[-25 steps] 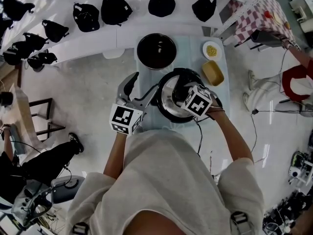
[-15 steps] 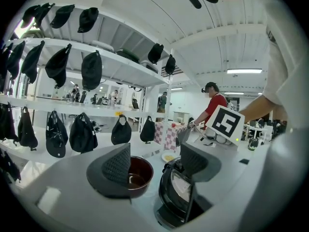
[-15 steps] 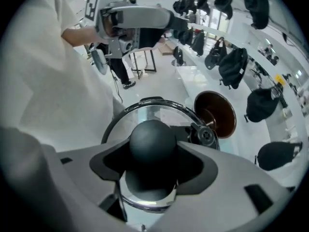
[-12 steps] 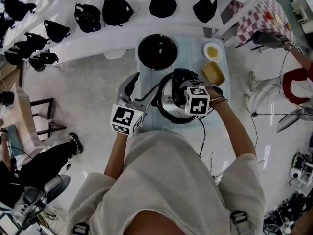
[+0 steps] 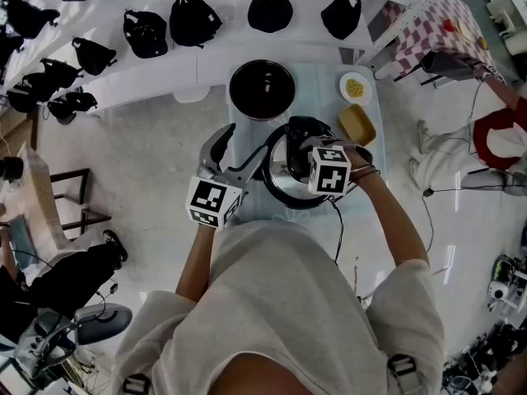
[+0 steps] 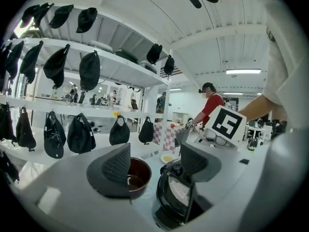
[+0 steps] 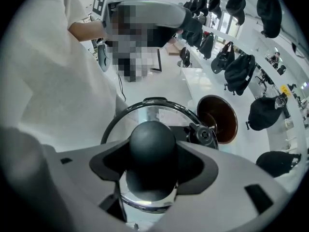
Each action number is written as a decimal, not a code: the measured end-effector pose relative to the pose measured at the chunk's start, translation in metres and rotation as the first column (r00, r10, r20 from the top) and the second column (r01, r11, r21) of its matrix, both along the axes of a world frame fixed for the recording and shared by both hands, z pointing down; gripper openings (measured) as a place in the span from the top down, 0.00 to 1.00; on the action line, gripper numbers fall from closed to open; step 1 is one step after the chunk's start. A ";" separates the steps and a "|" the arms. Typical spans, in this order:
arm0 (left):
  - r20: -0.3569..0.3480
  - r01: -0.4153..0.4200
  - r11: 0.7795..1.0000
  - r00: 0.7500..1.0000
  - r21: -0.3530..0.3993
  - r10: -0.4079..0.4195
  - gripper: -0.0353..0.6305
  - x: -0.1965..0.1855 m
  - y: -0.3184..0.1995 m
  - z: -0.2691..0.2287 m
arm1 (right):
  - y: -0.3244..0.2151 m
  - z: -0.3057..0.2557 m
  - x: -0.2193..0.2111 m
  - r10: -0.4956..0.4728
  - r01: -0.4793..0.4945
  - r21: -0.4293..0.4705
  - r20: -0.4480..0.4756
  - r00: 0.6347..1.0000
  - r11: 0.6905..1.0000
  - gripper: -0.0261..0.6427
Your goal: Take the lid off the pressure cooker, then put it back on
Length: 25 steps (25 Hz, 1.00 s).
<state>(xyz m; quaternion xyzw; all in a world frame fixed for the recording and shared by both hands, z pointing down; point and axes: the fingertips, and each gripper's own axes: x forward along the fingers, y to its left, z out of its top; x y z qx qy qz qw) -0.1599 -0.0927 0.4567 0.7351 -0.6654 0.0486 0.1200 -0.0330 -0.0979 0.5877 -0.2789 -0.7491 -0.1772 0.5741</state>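
the right gripper (image 7: 153,162) is clamped on the round black knob (image 7: 151,141) at the middle of the glass lid (image 7: 145,114), one jaw on each side of it. in the head view this gripper (image 5: 311,156) sits right over the cooker (image 5: 280,189), with the lid under it; whether the lid is seated or just lifted i cannot tell. the left gripper (image 6: 155,164) has its jaws wide apart and holds nothing; the cooker (image 6: 176,199) shows just past its right jaw, and the brown bowl (image 6: 138,174) past its left jaw. from above, the left gripper (image 5: 224,153) is just beside the cooker's left side. the cooker stands on the table (image 5: 247,204), the bowl (image 5: 262,89) behind it.
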 end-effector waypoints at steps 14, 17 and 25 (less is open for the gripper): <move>0.011 -0.015 1.000 1.000 0.009 0.015 0.48 0.003 0.001 -0.004 | -0.004 -0.050 -0.010 0.222 -0.214 -0.059 0.235 0.946 0.975 0.55; 0.016 -0.019 1.000 1.000 0.009 0.019 0.48 0.003 -0.001 -0.006 | -0.010 -0.069 -0.015 0.343 -0.311 -0.148 0.321 0.883 0.939 0.57; 0.031 -0.025 1.000 0.999 0.013 0.024 0.49 0.003 -0.011 -0.008 | -0.077 -0.137 -0.012 0.757 -0.571 -0.519 0.566 0.328 0.636 0.70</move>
